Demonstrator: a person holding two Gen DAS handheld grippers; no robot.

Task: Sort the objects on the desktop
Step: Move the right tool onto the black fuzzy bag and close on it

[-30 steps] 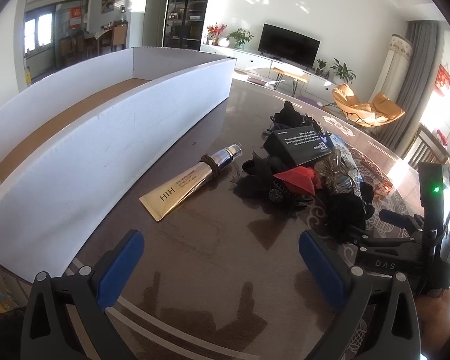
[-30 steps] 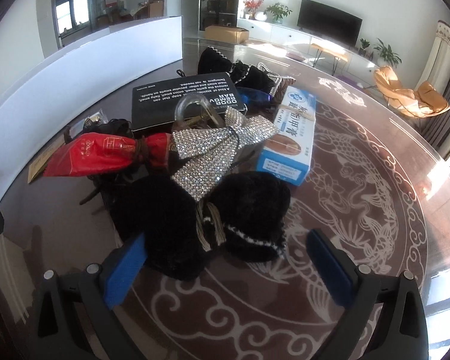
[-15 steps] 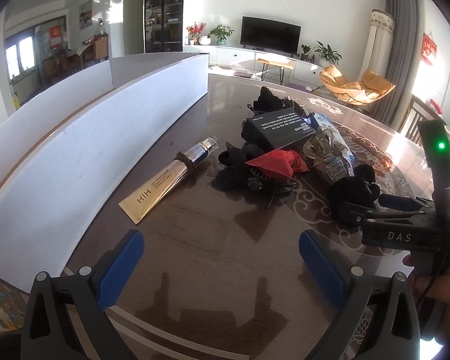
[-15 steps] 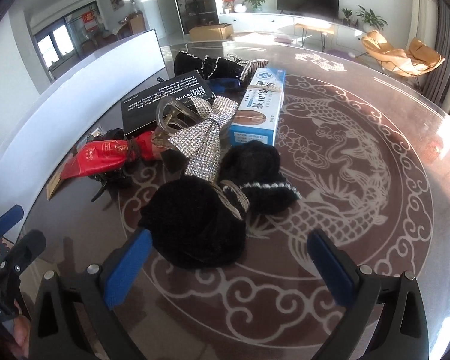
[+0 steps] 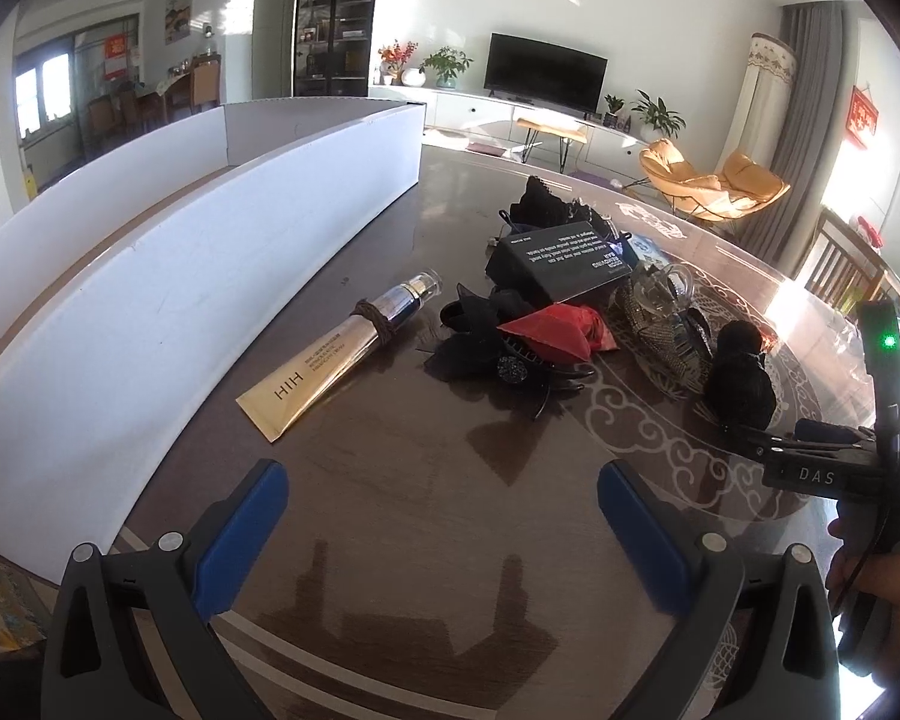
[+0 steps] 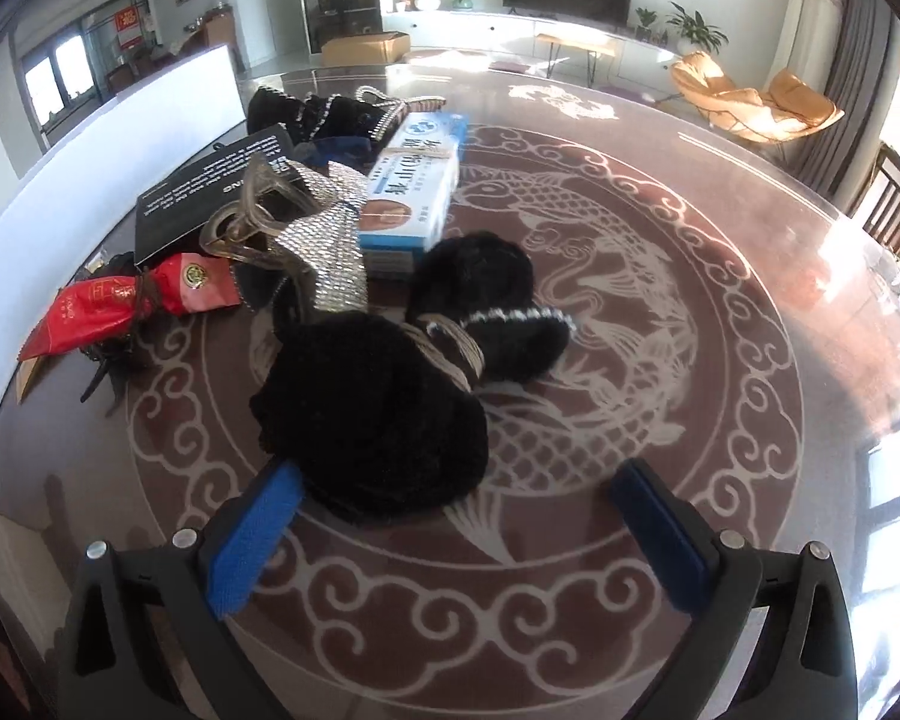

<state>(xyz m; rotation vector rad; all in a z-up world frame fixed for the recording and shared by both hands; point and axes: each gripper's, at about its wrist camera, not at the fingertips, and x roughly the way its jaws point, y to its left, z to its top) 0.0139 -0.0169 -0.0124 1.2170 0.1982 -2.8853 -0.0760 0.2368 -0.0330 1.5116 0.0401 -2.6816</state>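
A pile of small items lies on the round patterned table. A gold tube lies beside a long white box. To its right sit a black hair claw, a red packet, a black printed box, a rhinestone bow clip, a blue and white carton and a fluffy black bow. My left gripper is open above bare table, short of the tube. My right gripper is open, its left fingertip close to the fluffy bow.
The white box runs along the table's left side with its inside showing brown. The right gripper's body and a hand show at the right of the left wrist view. Chairs stand beyond the table's far right edge.
Both grippers have drawn back and risen a little, so the pile sits farther ahead. The right gripper has since come closer to the fluffy black bow. No object has moved.
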